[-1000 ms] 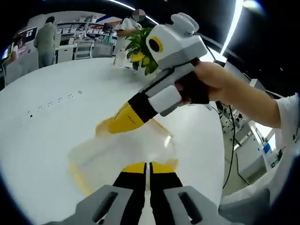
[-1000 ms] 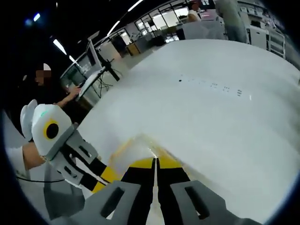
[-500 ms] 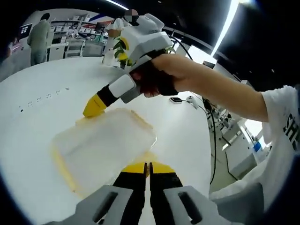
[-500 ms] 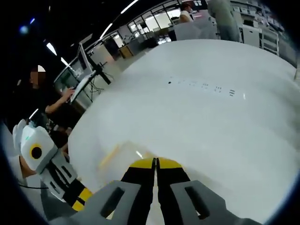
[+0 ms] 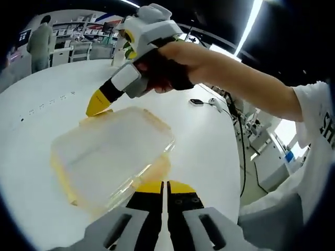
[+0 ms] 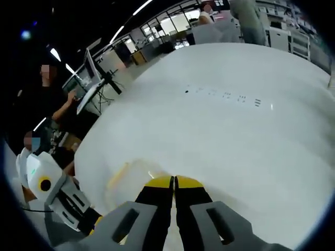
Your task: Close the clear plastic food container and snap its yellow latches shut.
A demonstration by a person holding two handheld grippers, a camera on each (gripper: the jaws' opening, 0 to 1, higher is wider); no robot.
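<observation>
The clear plastic container (image 5: pixel 112 151) lies on the white table (image 5: pixel 36 120) with its lid down and yellow latches (image 5: pixel 63 180) along its edges. My left gripper (image 5: pixel 163 183) is shut, with its tips at the container's near edge. My right gripper (image 5: pixel 98 104), held by a hand, comes in from above, and its shut yellow tips touch the container's far edge. In the right gripper view my right gripper (image 6: pixel 174 179) is shut over the faint container rim (image 6: pixel 123 175). The left gripper (image 6: pixel 55 196) shows at lower left.
The round table's edge (image 5: pixel 238 157) runs close on the right, with cables and desks beyond. A small dark device (image 5: pixel 197 102) lies on the table behind the container. People (image 5: pixel 41 44) and shelves stand at the back. A seated person (image 6: pixel 57 104) is beyond the table's left side.
My right gripper's tips have slid from the lid's middle to the container's far edge. The left gripper view has pulled back and up, so more of the container shows.
</observation>
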